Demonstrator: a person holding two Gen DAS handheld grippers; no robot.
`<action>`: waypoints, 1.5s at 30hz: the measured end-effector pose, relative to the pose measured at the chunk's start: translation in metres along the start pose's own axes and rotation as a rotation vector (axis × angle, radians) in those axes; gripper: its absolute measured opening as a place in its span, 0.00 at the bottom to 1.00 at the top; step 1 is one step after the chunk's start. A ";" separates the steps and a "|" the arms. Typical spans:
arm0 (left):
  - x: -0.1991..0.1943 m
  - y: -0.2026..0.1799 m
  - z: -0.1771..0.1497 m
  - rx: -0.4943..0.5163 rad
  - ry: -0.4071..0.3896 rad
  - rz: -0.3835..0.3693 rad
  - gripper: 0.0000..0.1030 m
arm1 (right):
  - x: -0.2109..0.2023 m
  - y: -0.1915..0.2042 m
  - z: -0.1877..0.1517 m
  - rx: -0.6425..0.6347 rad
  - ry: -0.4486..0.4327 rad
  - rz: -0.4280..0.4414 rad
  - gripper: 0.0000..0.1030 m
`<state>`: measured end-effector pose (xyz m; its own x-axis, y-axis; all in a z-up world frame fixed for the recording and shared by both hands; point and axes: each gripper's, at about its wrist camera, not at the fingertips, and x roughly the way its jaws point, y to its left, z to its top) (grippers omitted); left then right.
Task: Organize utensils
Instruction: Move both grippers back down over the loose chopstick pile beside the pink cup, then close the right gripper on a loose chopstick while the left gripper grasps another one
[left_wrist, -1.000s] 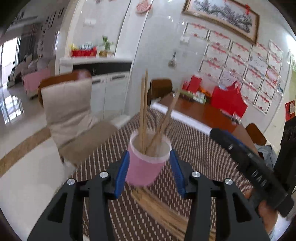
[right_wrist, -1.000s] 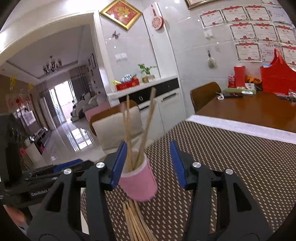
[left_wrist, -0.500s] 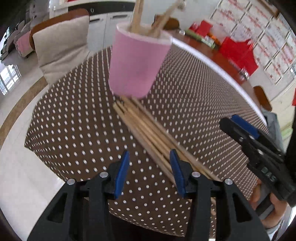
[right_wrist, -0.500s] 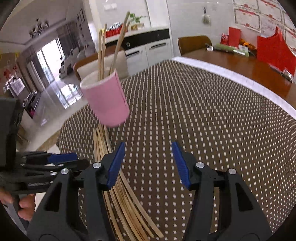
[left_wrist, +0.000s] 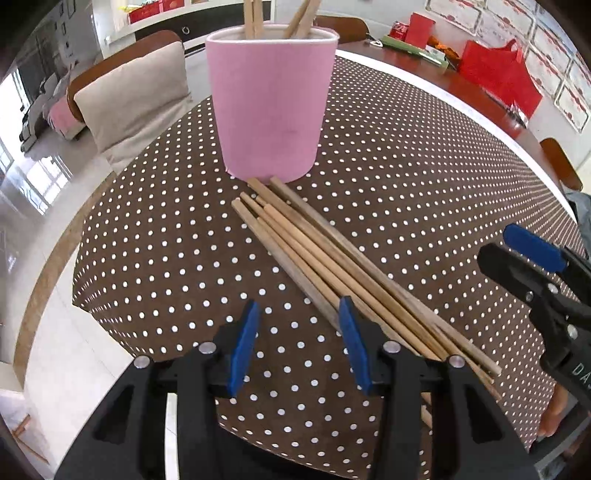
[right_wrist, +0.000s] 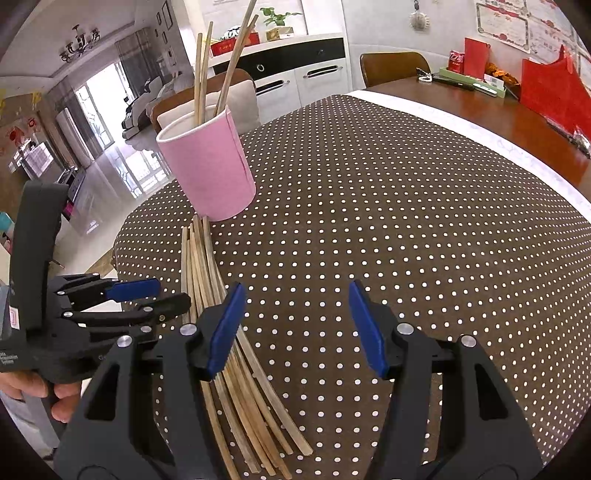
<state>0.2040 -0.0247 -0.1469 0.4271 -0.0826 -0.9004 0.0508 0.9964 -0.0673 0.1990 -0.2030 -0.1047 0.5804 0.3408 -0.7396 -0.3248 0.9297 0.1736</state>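
Four or so chopsticks (right_wrist: 221, 74) already stood in the cup (left_wrist: 271, 107); a bundle (left_wrist: 343, 273) lay on the worktop (left_wrist: 424, 177) touching its base. Left gripper (left_wrist: 299, 339) hung open and empty; right gripper (right_wrist: 295, 328) jaws were opening, empty.

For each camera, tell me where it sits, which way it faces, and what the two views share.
Left wrist: sits on the left gripper, looking down along its open jaws at the loose chopsticks and pink cup; the right gripper shows at right.
Right wrist: sits on the right gripper, jaws opening with nothing between, facing the cup across the dotted cloth; the left gripper and a hand show at left.
Shared: cup, chopsticks, cloth, each other's gripper.
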 end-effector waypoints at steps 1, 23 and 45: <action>0.000 0.000 0.000 0.010 0.001 0.002 0.44 | 0.000 0.000 0.000 -0.004 0.004 0.002 0.56; 0.001 0.011 0.011 0.031 0.032 -0.035 0.44 | 0.051 0.040 0.000 -0.317 0.212 -0.053 0.56; -0.003 0.005 0.006 0.032 0.032 -0.041 0.35 | 0.081 0.050 0.021 -0.325 0.333 -0.029 0.25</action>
<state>0.2086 -0.0193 -0.1421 0.3947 -0.1221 -0.9107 0.0964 0.9912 -0.0911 0.2457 -0.1261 -0.1419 0.3383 0.2025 -0.9190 -0.5602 0.8280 -0.0237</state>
